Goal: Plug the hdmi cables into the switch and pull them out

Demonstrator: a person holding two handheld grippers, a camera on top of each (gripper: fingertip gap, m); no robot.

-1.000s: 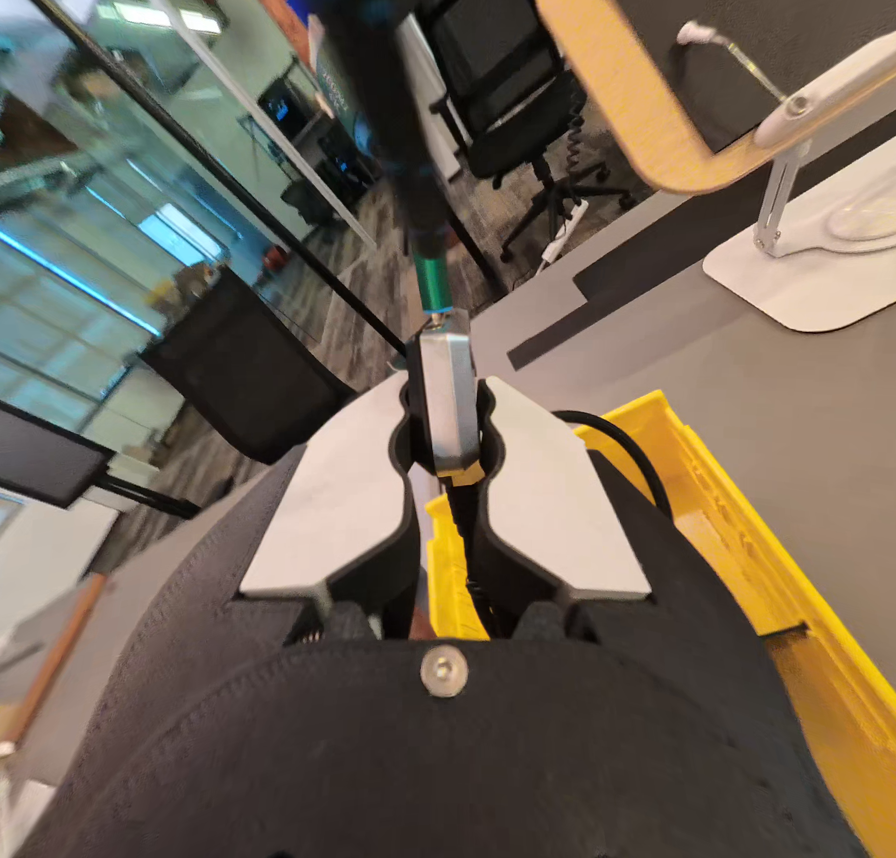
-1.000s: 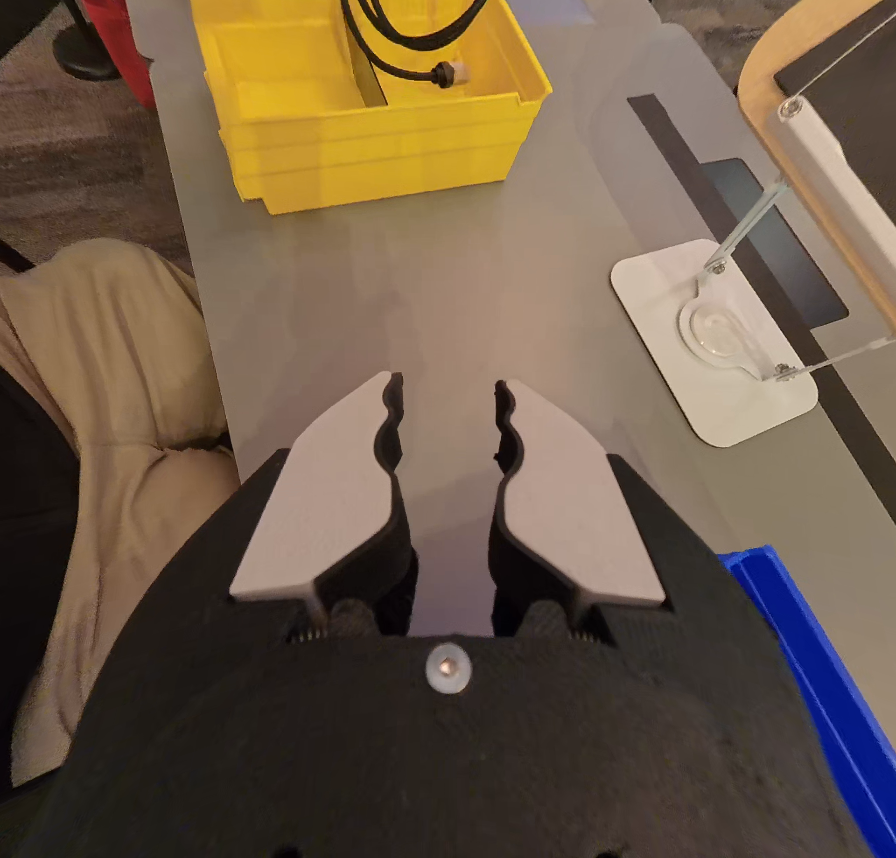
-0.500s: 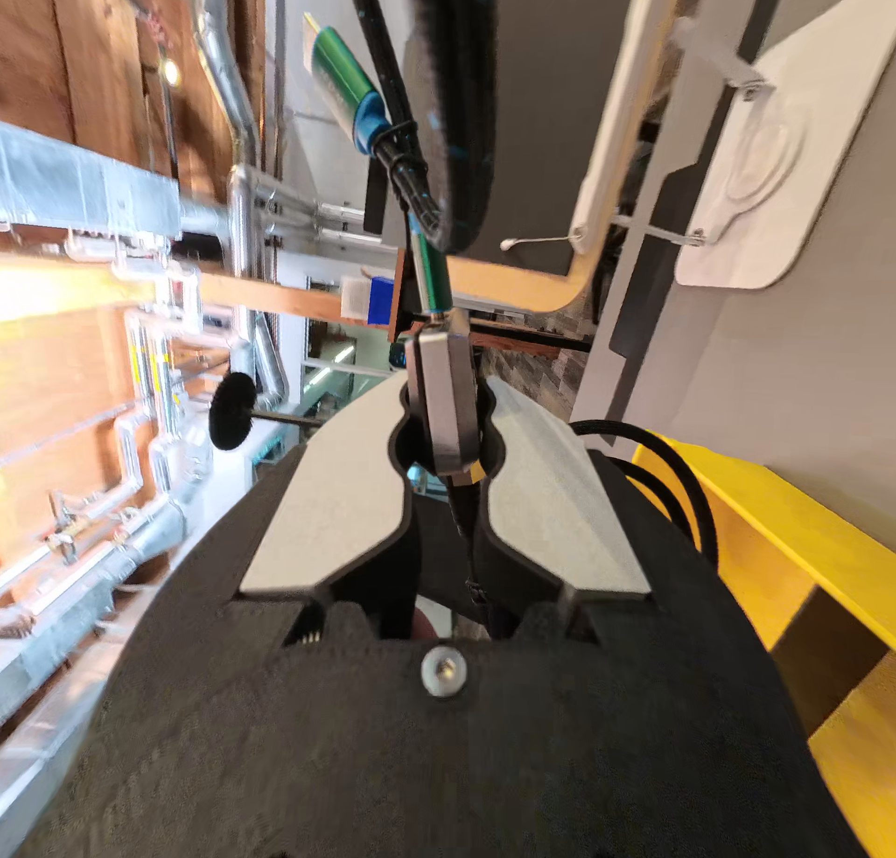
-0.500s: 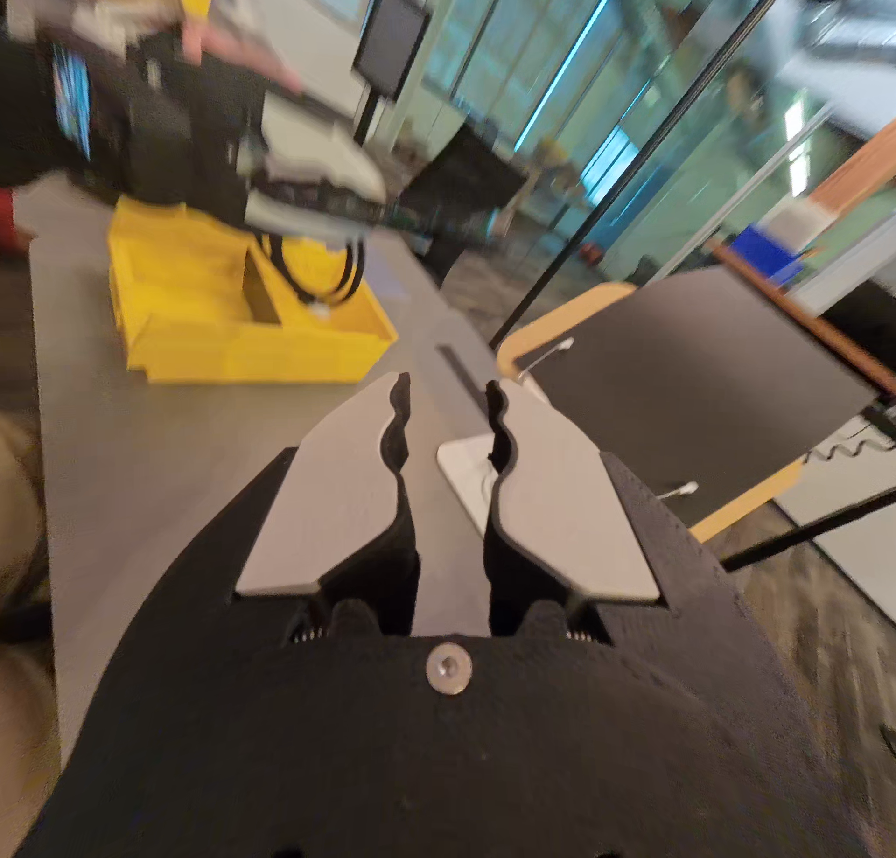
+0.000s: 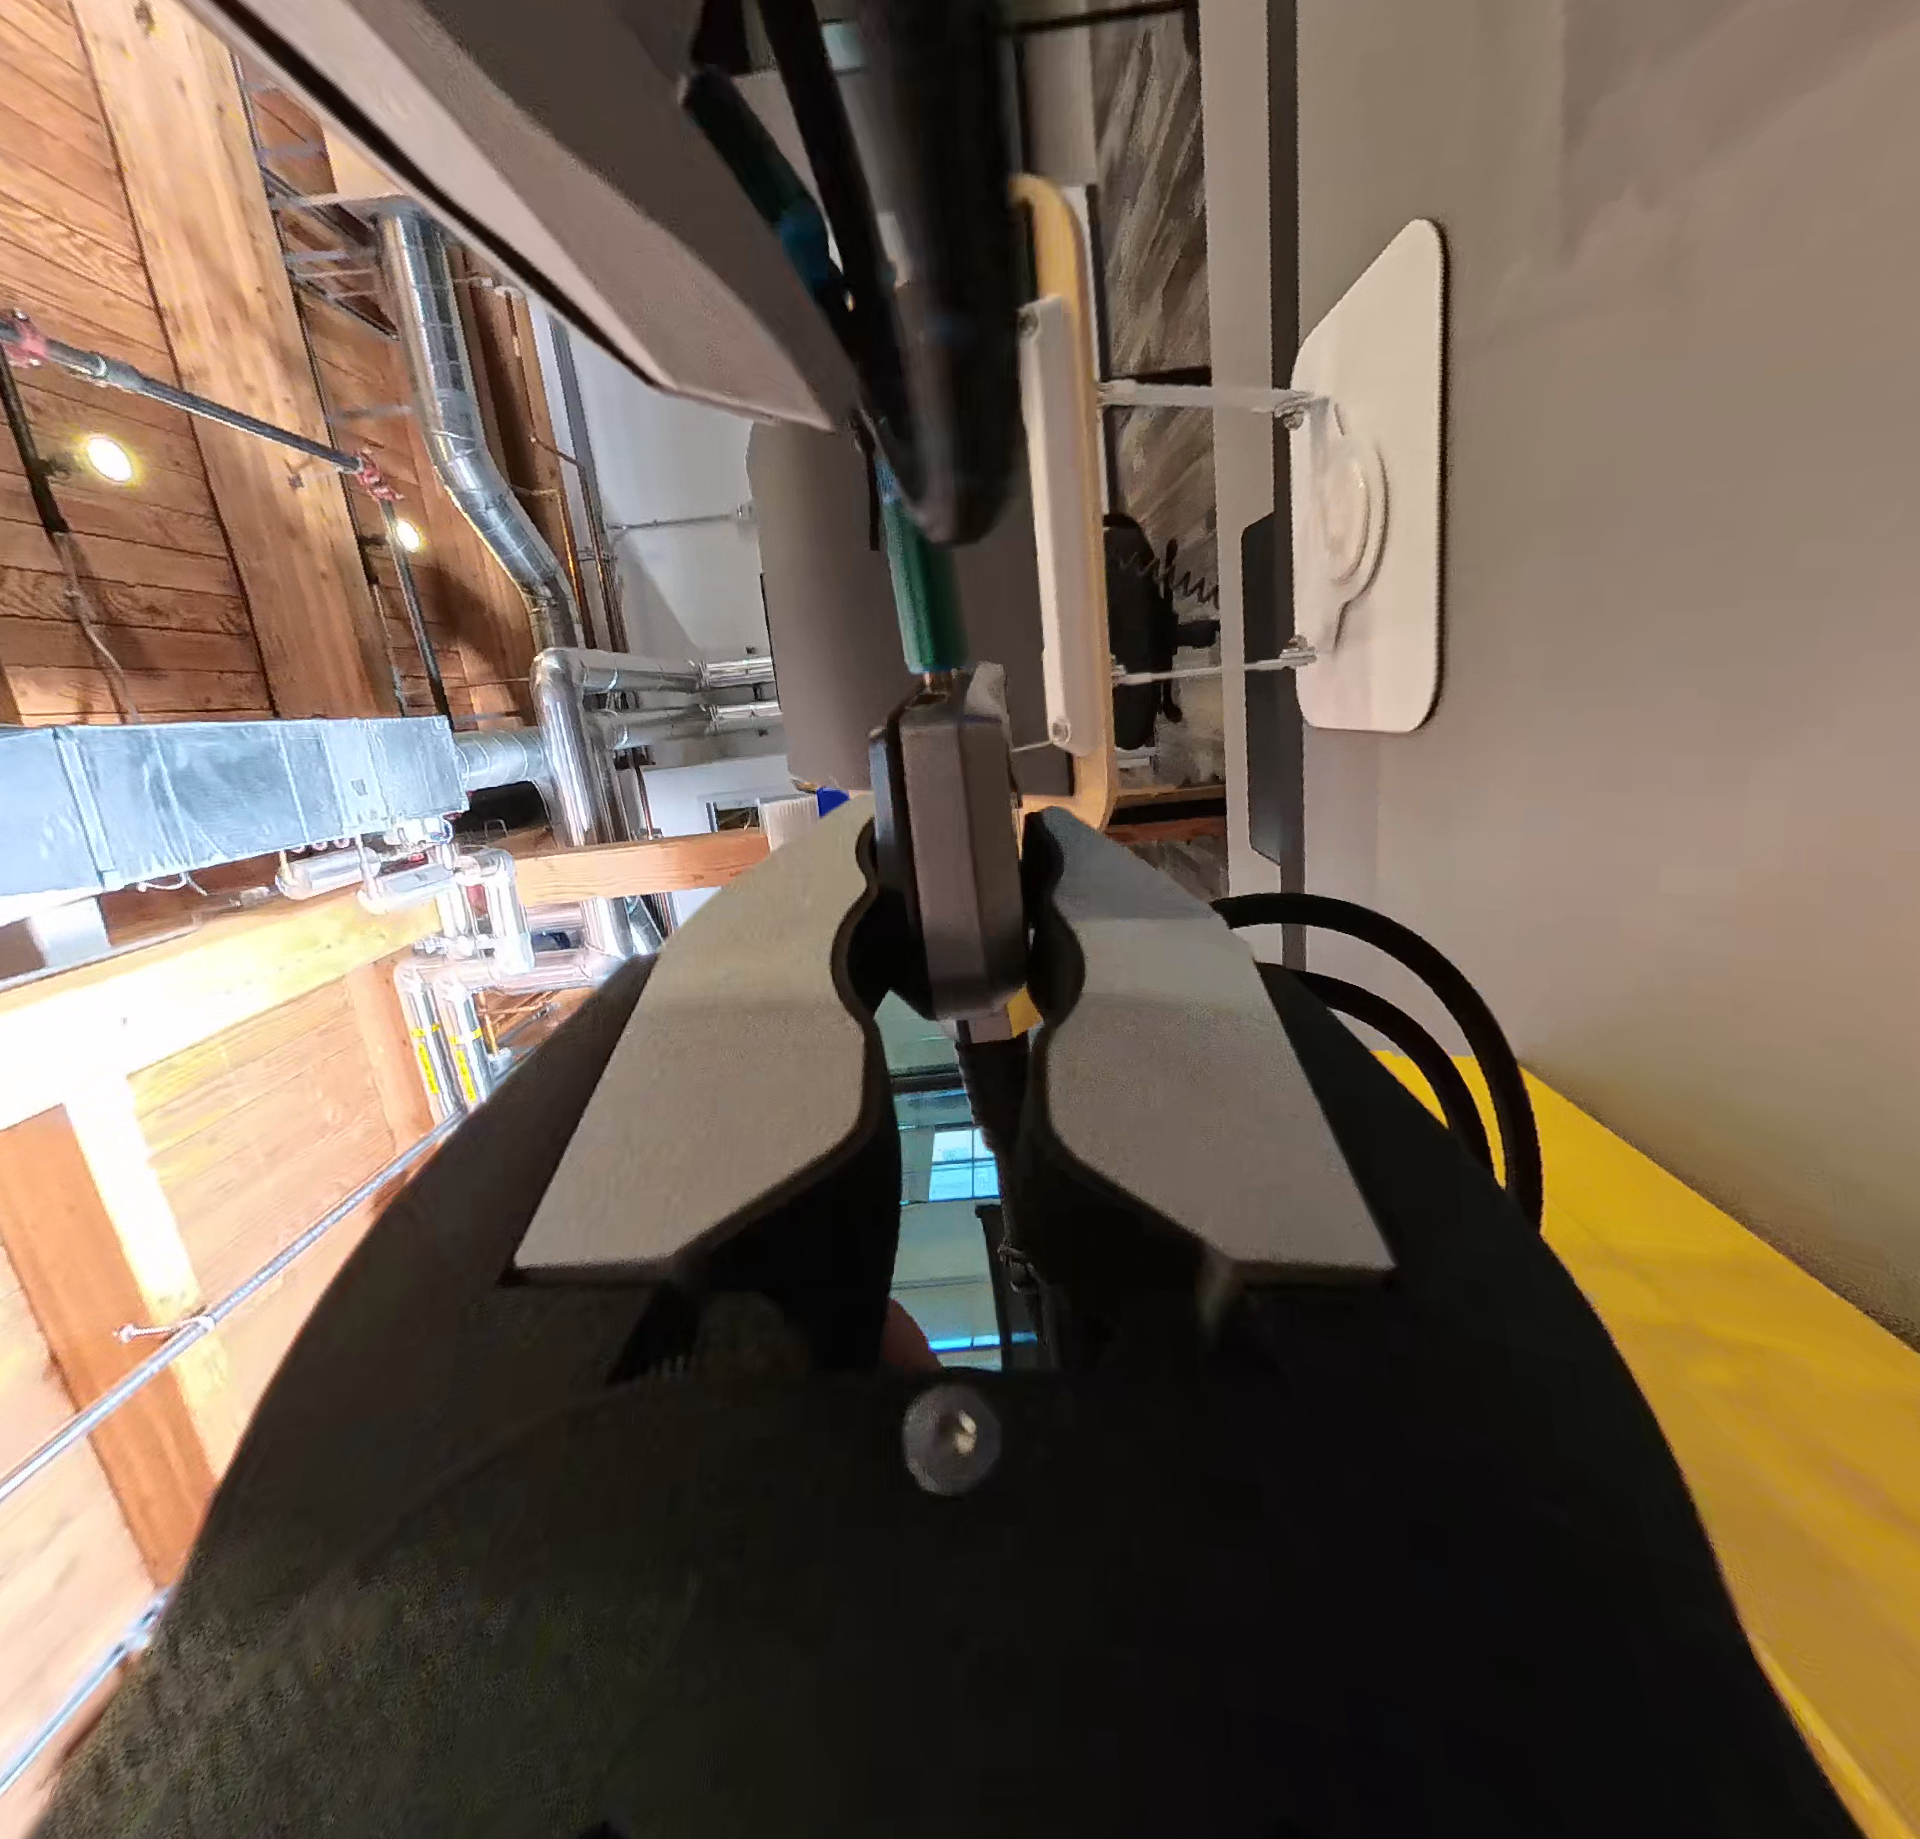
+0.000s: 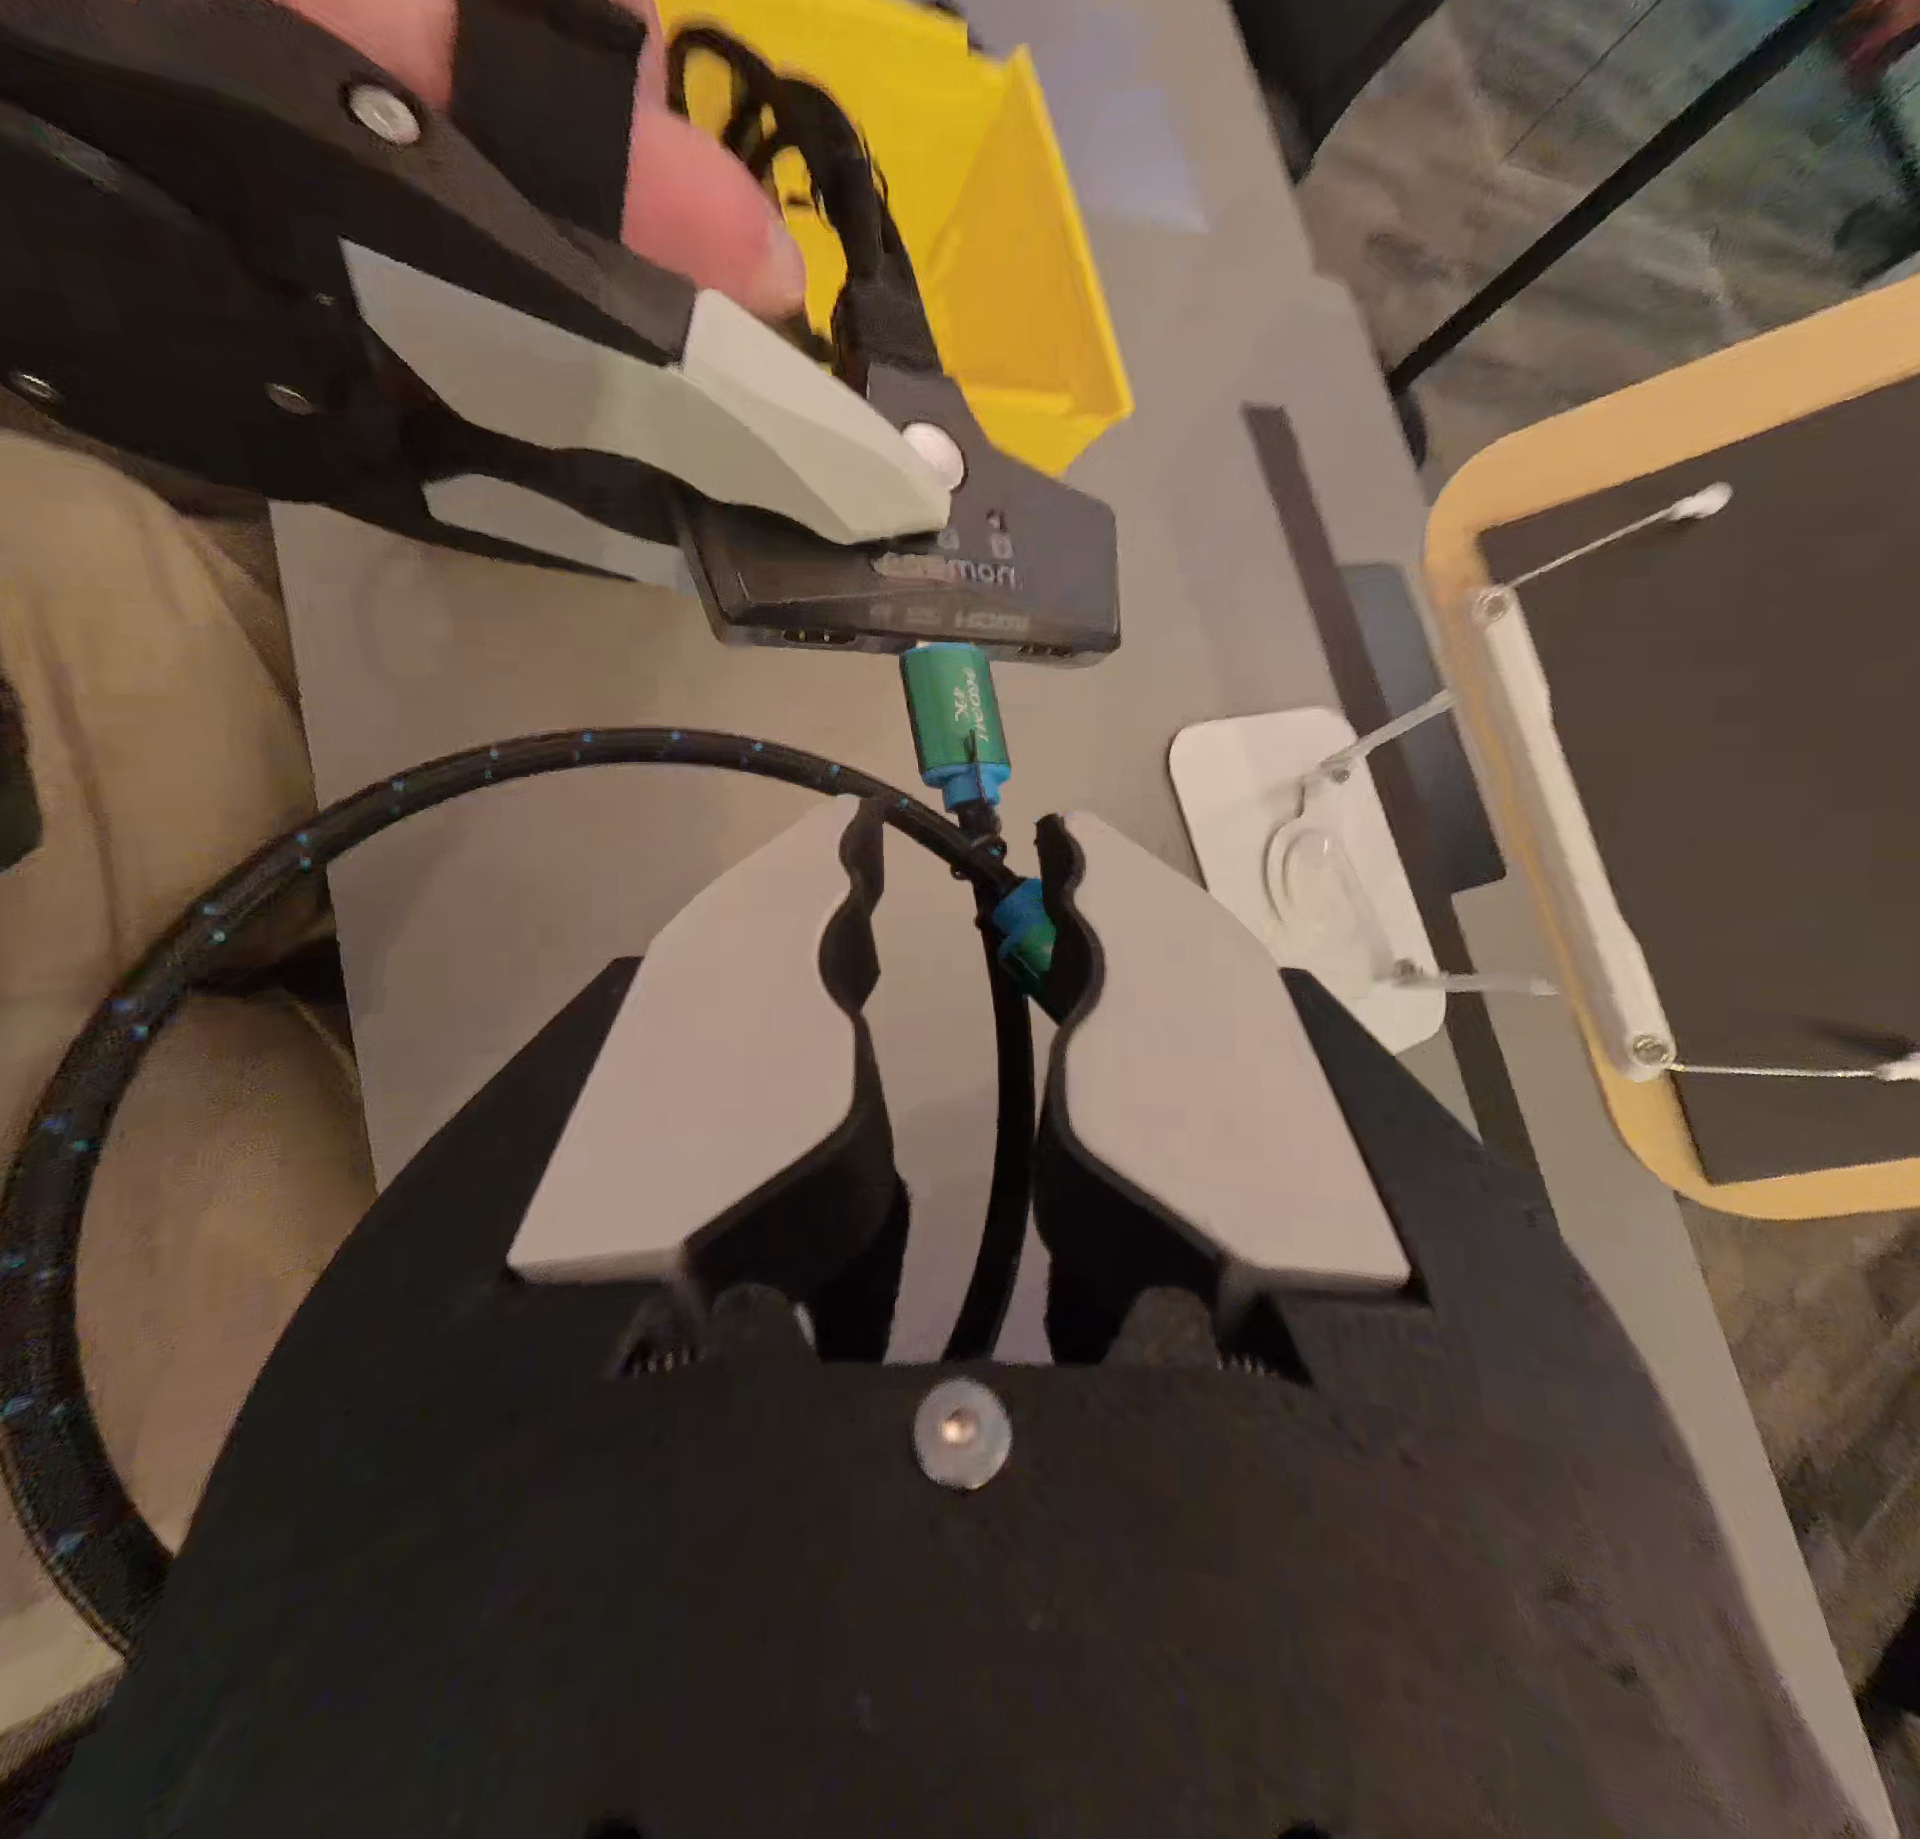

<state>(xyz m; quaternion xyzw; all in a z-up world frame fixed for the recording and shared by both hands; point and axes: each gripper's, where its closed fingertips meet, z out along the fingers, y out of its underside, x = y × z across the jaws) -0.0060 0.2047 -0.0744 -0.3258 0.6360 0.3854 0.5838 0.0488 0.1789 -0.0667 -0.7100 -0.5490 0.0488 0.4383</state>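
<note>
My left gripper (image 5: pixel 951 844) is shut on the dark grey HDMI switch (image 5: pixel 940 781) and holds it in the air, rolled on its side. A green HDMI plug (image 5: pixel 920 594) sits in the switch's far edge. In the right wrist view the left gripper (image 6: pixel 894 511) holds the switch (image 6: pixel 997 563) above the table, with the green plug (image 6: pixel 951 714) in its middle port. My right gripper (image 6: pixel 956 854) is open just below that plug. The braided black cable (image 6: pixel 312 844) loops left and passes between its fingers. A second green plug (image 6: pixel 1023 932) rests against the right finger (image 6: pixel 1195 1062).
A yellow bin (image 6: pixel 1008 262) with black cables stands on the grey table (image 6: pixel 520 688) behind the switch. A white stand base (image 6: pixel 1216 771) and a wood-rimmed black board (image 6: pixel 1714 750) are at the right. A person's hand (image 6: pixel 675 179) and beige-clad legs (image 6: pixel 135 750) are at the left.
My left gripper has rolled further with the switch in it. My right gripper has swung down toward the switch, and the cable now lies between its open fingers.
</note>
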